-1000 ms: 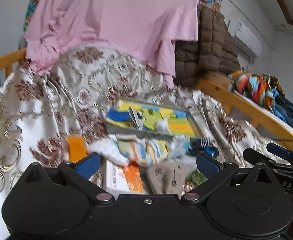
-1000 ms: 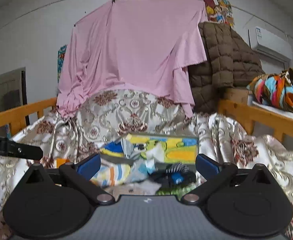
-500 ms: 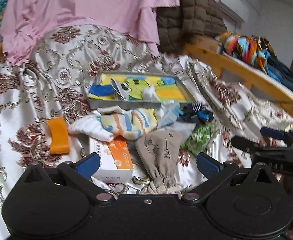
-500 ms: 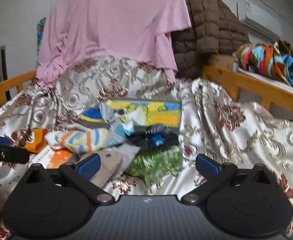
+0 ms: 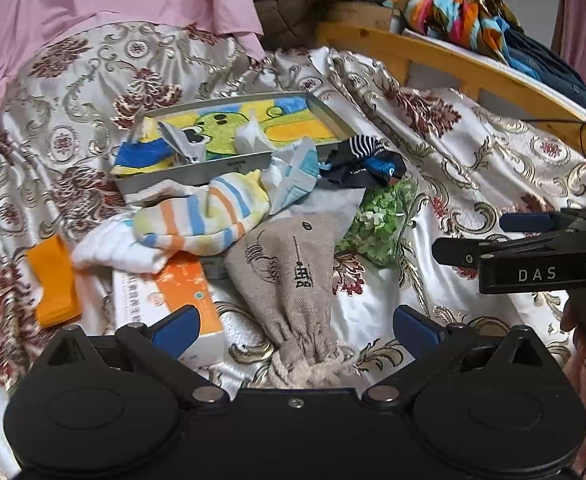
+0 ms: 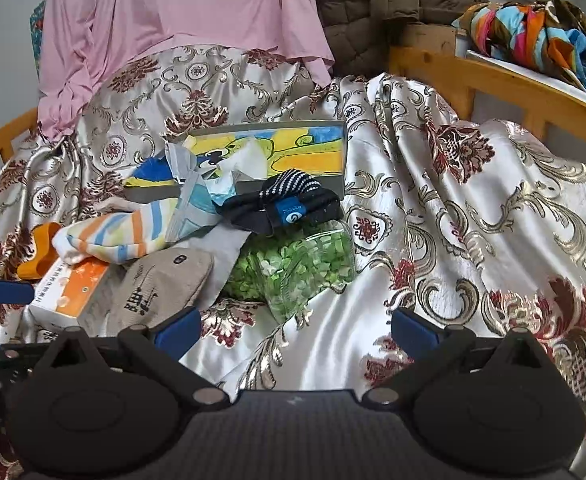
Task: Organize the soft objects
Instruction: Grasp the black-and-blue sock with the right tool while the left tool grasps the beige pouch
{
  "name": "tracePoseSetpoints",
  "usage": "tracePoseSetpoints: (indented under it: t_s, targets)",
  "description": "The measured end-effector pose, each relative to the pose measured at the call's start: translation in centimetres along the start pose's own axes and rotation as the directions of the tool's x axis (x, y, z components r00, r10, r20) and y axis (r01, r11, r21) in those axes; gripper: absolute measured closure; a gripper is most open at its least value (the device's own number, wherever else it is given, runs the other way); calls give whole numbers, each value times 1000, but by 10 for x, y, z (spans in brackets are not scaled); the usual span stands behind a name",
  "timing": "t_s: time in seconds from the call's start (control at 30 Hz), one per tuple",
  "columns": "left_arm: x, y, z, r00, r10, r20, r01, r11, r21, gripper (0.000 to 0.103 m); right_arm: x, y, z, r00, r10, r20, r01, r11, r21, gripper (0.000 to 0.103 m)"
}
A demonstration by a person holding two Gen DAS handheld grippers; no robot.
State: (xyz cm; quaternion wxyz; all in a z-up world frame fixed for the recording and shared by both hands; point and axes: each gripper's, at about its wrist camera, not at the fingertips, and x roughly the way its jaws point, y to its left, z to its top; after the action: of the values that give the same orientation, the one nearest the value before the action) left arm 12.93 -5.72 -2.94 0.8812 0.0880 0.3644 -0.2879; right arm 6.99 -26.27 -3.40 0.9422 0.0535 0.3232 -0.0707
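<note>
Both wide open, holding nothing: left gripper [image 5: 295,326] over the beige drawstring pouch [image 5: 291,280], right gripper [image 6: 295,330] near the green bag [image 6: 297,268]. Striped sock [image 5: 205,216] and dark socks [image 6: 289,204] piled w/ orange box [image 5: 173,288] before far tin tray [image 6: 343,152], possibly overlapping its edge.

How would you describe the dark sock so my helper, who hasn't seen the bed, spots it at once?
Find the metal tray on the patterned bedspread. The dark sock lies against its front edge, above the green bag. It alone is black, with a white-striped cuff and blue label.
</note>
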Motion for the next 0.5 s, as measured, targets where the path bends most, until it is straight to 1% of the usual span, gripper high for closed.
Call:
tracePoseSetpoints:
  t_s: [0.17, 0.3, 0.4, 0.5]
  targets:
    - [20, -9, 4, 1000, -7, -8, 8, 998, 63, 1, 13, -4, 8, 1000, 5, 13, -5, 1000, -14, 0]
    - [30, -12, 7, 1000, -2, 9, 1, 994, 107, 1, 24, -11, 17, 999, -4, 40, 4, 1000, -18, 0]
    - [38, -11, 10, 1000, 1, 11, -2, 993, 117, 1, 32, -15, 23, 998, -3, 70, 6, 999, -31, 0]
    - [50, -7, 13, 1000, -3, -15, 5, 995, 103, 1, 39, -16, 29, 995, 5, 102, 1, 998, -57, 0]
